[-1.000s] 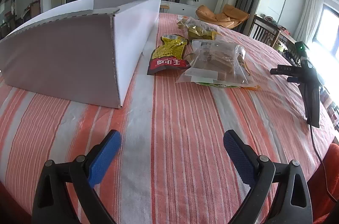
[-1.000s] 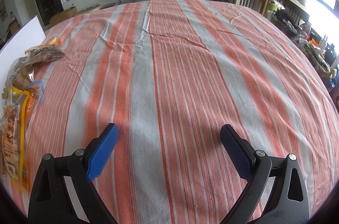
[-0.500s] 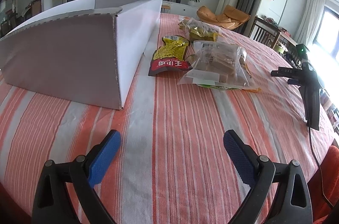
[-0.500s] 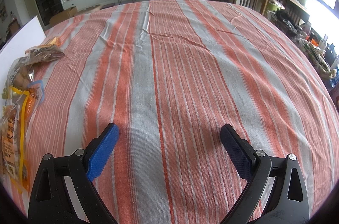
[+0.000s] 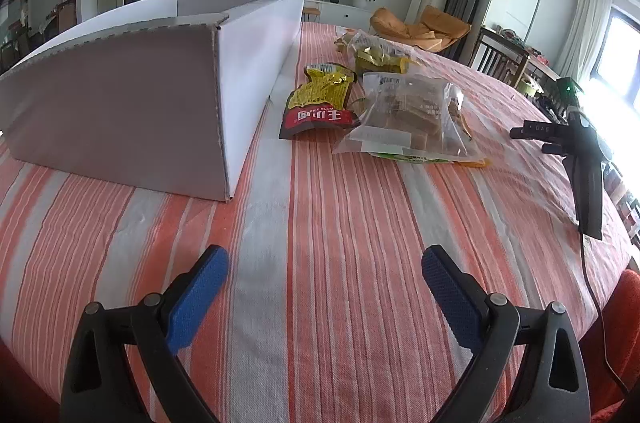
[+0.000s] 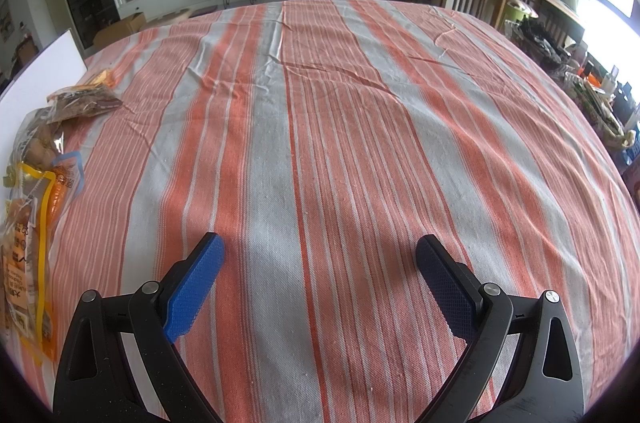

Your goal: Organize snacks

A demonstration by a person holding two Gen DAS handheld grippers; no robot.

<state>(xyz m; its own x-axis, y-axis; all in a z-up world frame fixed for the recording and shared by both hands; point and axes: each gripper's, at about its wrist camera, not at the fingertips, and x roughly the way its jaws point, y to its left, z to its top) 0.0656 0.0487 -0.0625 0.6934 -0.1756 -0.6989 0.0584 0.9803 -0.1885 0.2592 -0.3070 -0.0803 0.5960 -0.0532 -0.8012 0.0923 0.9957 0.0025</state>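
A white cardboard box (image 5: 160, 95) stands on the striped tablecloth at the left. Beside it lie a yellow and red snack packet (image 5: 320, 101), a clear bag of brown biscuits (image 5: 408, 119) and a greenish bag (image 5: 380, 55) behind them. My left gripper (image 5: 324, 263) is open and empty, low over the cloth, short of the snacks. My right gripper (image 6: 320, 255) is open and empty over bare cloth. In the right wrist view the snack bags (image 6: 36, 183) lie at the far left edge, next to the box side (image 6: 36, 71).
The right hand-held gripper body (image 5: 580, 159) shows at the table's right edge in the left wrist view. The round table's rim (image 6: 592, 127) curves away on the right. Chairs and a cluttered side table stand beyond it.
My left gripper has moved slightly forward and up; the box and snacks sit a little lower in its view. The right gripper has not moved.
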